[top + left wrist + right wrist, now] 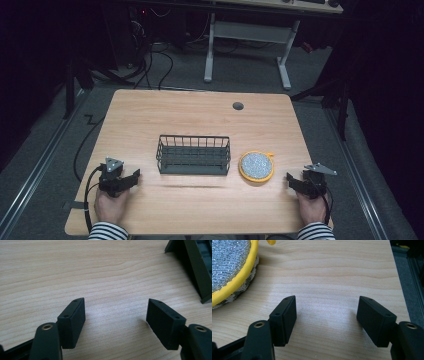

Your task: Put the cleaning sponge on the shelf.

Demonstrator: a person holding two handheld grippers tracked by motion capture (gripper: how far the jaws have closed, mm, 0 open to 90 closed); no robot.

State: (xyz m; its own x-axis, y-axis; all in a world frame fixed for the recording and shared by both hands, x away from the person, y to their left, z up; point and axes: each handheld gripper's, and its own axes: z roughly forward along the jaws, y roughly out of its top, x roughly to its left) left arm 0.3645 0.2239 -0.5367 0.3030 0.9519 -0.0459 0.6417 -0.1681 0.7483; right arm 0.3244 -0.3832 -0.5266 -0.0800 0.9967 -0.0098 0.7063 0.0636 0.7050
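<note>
The person wears sleeves (107,231) with black and white stripes on both arms. Each hand carries a black gripper. The left gripper (131,178) has a small grey three-cornered plate (113,164) on top, and a black cable (89,190) loops from it. The right gripper (294,181) has the same grey plate. The jaws end in flat black rectangular pads (72,321) with small screw holes, on arms with brass-coloured rivets (47,326).

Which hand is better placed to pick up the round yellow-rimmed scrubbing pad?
The right. The right gripper rests open just beside the scrubbing pad, while the left gripper sits beyond the wire basket.
</note>
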